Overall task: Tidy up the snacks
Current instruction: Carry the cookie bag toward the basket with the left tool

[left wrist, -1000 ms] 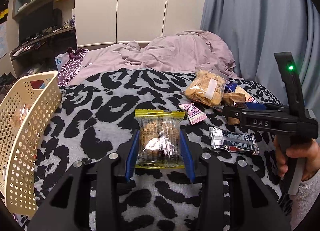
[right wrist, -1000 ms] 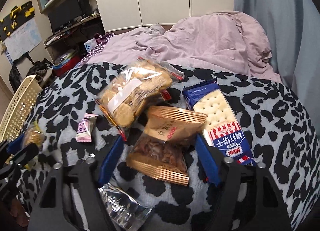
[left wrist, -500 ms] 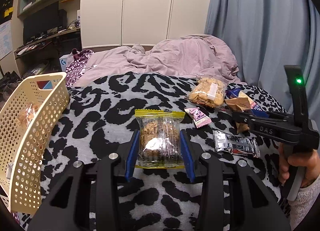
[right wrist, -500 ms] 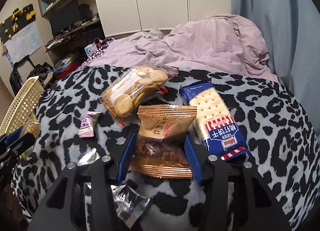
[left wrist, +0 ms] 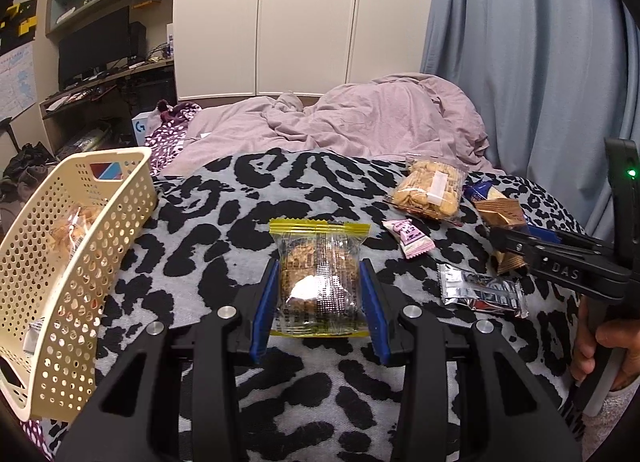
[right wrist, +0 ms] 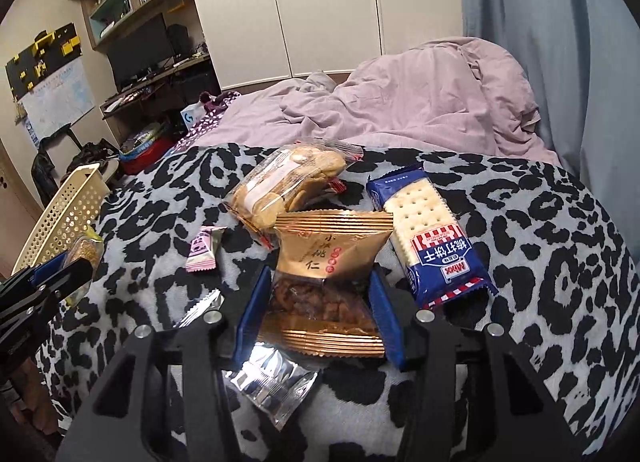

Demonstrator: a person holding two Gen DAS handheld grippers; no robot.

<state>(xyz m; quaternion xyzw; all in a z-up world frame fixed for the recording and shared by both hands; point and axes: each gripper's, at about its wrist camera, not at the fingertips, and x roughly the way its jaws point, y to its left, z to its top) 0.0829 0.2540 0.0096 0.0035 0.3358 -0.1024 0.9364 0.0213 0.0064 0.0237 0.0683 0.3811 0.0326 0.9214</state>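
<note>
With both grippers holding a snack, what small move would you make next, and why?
Probably swing the left gripper leftward over the cream basket: it is shut on the yellow-edged packet, and the basket stands just left. The right gripper grips the brown packet.

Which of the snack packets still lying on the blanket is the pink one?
The small pink packet, lying between the two grippers. The other loose ones are a clear cookie bag, a blue cracker pack and a silver wrapper.

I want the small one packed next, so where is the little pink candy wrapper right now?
The small pink candy wrapper lies on the leopard-print blanket, right of centre in the left wrist view, between the held yellow-edged clear cookie packet and the clear bag of round biscuits.
</note>
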